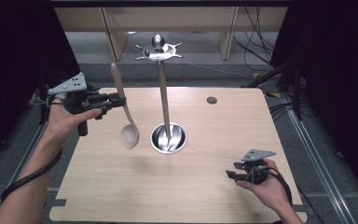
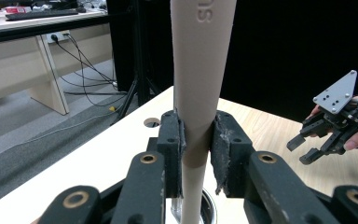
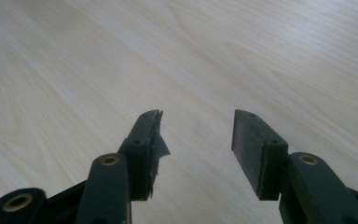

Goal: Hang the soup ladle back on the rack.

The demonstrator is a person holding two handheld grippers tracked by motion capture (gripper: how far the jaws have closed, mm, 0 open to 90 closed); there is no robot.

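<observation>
A pale wooden counter (image 1: 98, 186) seen from above, a person's forearms reaching in from the near edge. The left tool (image 1: 119, 100) is raised above the counter's far left part, its jaws clamped on the handle of a beige spoon (image 1: 129, 133), which hangs tilted with its bowl down and well clear of the wood (the left gripper view shows the pads pressed to both sides of the handle). Just right of the spoon stands a metal utensil stand (image 1: 168, 137): a round base, an upright pole, a hooked top. The right tool (image 1: 230, 174) is near the counter's front right corner, jaws apart with nothing between them.
</observation>
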